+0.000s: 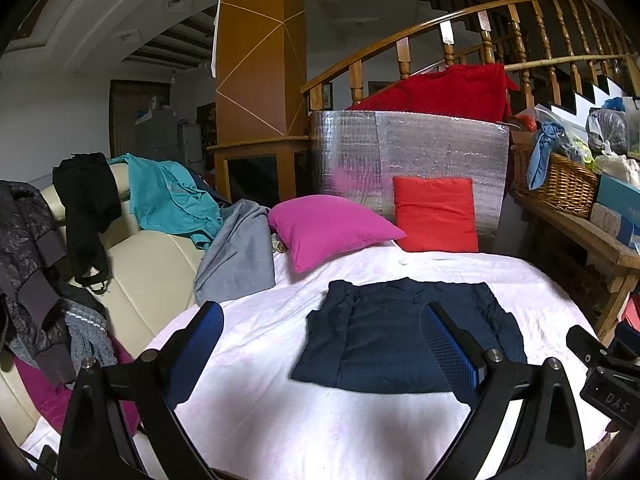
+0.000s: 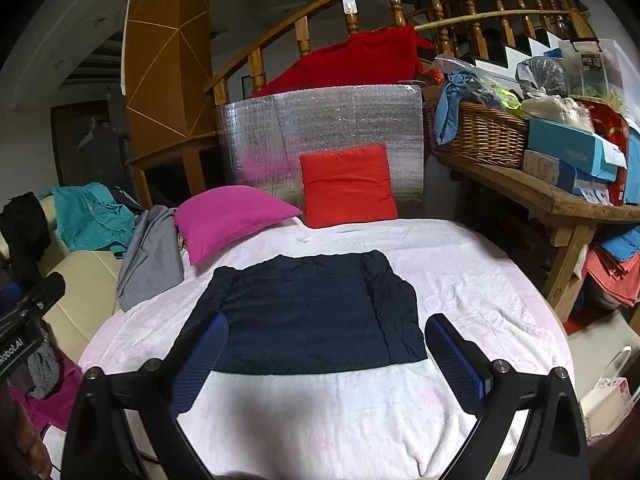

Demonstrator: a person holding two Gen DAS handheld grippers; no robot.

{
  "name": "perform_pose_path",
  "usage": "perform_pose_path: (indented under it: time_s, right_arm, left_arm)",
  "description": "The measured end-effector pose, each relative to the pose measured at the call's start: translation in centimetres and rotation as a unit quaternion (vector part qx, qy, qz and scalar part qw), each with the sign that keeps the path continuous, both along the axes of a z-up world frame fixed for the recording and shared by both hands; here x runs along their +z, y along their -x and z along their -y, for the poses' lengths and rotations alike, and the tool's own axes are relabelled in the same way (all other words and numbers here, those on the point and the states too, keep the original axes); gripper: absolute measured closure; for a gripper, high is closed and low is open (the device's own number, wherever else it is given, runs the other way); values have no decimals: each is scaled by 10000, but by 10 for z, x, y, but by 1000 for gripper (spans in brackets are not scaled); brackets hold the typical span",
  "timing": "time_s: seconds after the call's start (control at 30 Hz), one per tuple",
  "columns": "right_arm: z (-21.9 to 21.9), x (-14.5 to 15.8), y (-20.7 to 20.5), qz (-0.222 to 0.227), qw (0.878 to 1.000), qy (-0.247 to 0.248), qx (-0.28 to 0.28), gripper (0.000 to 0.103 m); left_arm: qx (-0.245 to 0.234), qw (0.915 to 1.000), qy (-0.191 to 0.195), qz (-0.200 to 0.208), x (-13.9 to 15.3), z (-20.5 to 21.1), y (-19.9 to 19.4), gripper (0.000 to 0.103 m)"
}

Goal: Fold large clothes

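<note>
**Navy garment folded flat on the pink sheet**

The navy garment [image 2: 304, 312] lies as a flat, roughly square fold on the pink sheet [image 2: 460, 280], with bare sheet on every side of it. Beyond the garment's far edge sit a magenta pillow [image 2: 232, 218] and a red cushion [image 2: 348, 186] — the cushion leans on a silver foil panel [image 2: 320, 120]. A grey garment [image 2: 154, 256] hangs off the sheet's edge beside the magenta pillow.

The left gripper [image 1: 324, 344] hangs above the garment's near edge, fingers spread wide and holding nothing. The right gripper [image 2: 326, 354] does likewise — wide apart, empty.
</note>
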State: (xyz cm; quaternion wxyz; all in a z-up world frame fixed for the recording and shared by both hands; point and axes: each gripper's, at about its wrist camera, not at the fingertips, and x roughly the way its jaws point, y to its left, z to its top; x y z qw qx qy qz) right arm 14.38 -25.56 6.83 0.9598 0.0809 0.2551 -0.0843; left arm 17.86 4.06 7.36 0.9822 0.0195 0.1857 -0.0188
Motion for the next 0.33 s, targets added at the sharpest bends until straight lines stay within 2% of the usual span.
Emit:
perform_pose_path:
  time_s: [0.1,0.17,0.23,0.33]
  right_arm:
    - [2,-4,-7,-66,10000,-14,-3,2]
    - [11,-8,-16,-148,9999,-63,-7,2]
    - [29,-14,-27,-211,9996,-128,-168,3]
    - [69,-29,-45,-362,9972,-158,-635,3]
  left_arm:
    - [-188,9996,121,-187,-7,-3,-17,5]
    - [-249,9983,414,-340,-17,-14,-37,5]
    - [-20,9958,810,-418,-33,-33,-60,5]
    - [485,9919,957,-678,-59,-56,-97,5]
